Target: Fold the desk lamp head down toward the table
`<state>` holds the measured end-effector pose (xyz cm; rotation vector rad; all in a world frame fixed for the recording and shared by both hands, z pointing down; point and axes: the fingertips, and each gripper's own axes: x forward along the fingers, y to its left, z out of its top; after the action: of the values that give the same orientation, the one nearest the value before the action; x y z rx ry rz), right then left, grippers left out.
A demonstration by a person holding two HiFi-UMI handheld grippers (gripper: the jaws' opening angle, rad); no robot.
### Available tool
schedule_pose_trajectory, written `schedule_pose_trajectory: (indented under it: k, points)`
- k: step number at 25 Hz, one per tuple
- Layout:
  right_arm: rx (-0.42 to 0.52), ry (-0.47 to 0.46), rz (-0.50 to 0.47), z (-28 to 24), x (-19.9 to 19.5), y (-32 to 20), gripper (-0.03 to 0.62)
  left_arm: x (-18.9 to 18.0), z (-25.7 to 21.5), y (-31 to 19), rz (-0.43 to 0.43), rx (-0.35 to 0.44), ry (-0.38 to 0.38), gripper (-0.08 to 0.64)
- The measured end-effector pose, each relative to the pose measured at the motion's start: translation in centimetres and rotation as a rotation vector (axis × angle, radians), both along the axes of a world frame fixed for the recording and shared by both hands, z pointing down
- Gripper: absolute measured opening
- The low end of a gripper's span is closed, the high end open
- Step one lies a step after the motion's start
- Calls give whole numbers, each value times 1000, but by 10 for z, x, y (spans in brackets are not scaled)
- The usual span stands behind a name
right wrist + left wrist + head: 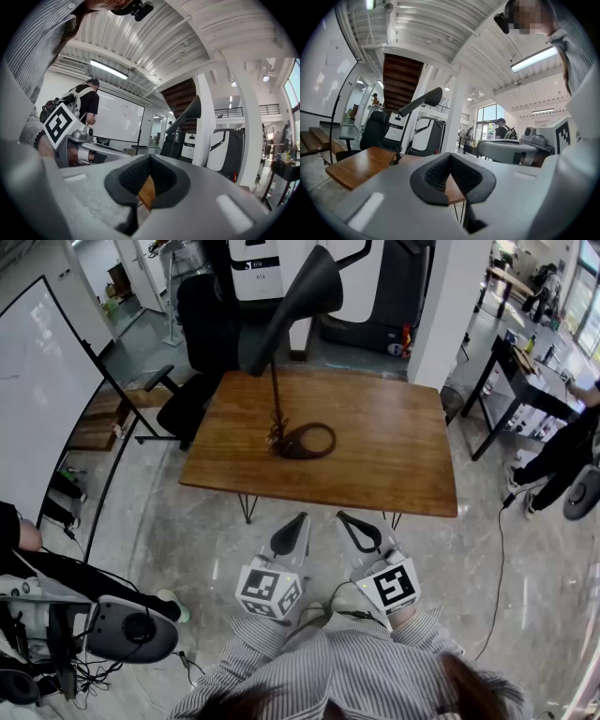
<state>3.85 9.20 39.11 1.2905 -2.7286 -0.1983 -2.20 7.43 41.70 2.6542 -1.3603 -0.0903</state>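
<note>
A black desk lamp stands on the wooden table (394, 446). Its ring base (307, 441) lies at the table's middle, its thin stem rises from it, and its cone-shaped head (298, 304) is raised high, tilted toward the far left. The lamp head (423, 100) shows in the left gripper view and the same head (187, 112) in the right gripper view. My left gripper (298, 521) and right gripper (349, 519) are held side by side in front of the table's near edge, away from the lamp. Both are shut with nothing between the jaws.
A black office chair (192, 362) stands at the table's far left corner. A whiteboard (42, 399) leans at the left. A black table (525, 371) and a person are at the right. Cables and devices lie on the floor at the lower left.
</note>
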Motion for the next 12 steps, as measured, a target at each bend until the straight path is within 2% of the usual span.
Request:
schedule_pose_trajectory:
  k: [5, 12]
  points:
    - [4, -14, -16, -4, -11, -1, 2, -14, -7, 7, -26, 4, 5, 3]
    - [-8, -8, -56, 4, -11, 0, 0, 1, -8, 10, -19, 18, 15, 3]
